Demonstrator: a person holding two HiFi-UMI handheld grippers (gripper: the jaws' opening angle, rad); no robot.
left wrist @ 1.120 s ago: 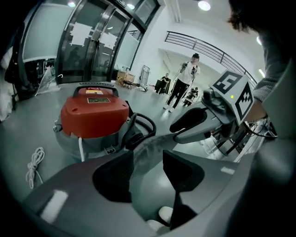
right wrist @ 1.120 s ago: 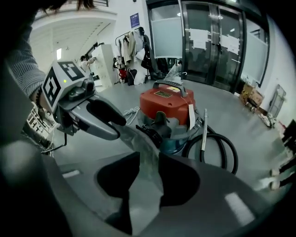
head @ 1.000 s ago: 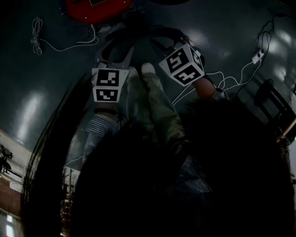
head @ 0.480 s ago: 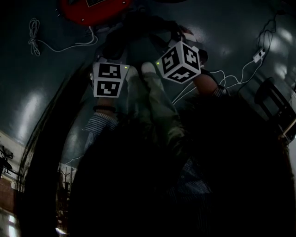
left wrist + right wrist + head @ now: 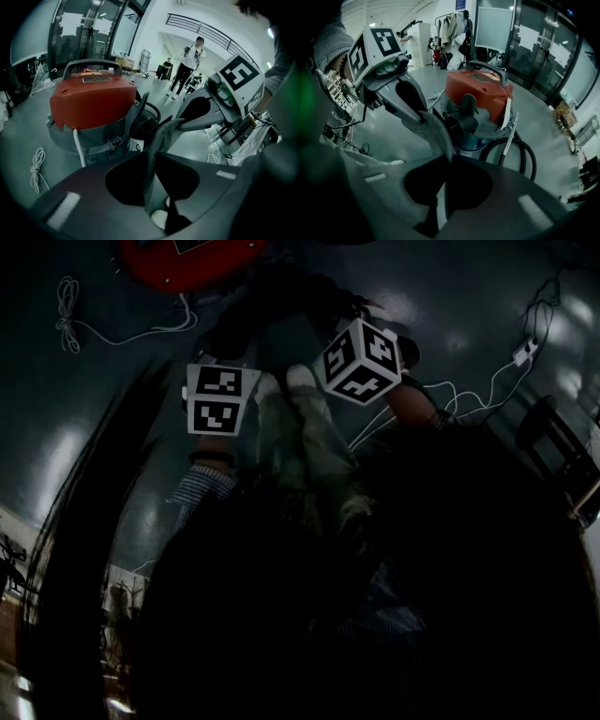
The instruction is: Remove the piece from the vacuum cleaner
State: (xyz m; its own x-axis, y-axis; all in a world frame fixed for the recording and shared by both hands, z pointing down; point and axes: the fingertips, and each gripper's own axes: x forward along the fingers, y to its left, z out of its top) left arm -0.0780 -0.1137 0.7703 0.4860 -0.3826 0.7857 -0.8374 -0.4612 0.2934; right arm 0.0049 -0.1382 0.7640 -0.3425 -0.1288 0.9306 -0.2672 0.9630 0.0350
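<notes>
Closing from opposite ends, the left tongs (image 5: 151,154) and right tongs (image 5: 449,157) both pinch the same bent grey piece (image 5: 161,136), just ahead of them by the red-topped grey drum vacuum cleaner (image 5: 93,101). Guessing two grips give a straighter pull.

- The vacuum cleaner (image 5: 93,101) stands on the floor (image 5: 94,427), ahead of the person's feet (image 5: 300,381).
- The piece (image 5: 161,136) sits just in front of the vacuum cleaner. It lies between the closing jaws of the left gripper (image 5: 153,152) and, on its other side, those of the right gripper (image 5: 449,157).
- A coiled cord (image 5: 35,166) lies on the floor left of the vacuum cleaner.
- The hose (image 5: 520,150) loops on the floor at its right.
- A power strip (image 5: 521,354) and a chair (image 5: 553,442) are well off to the right.
</notes>
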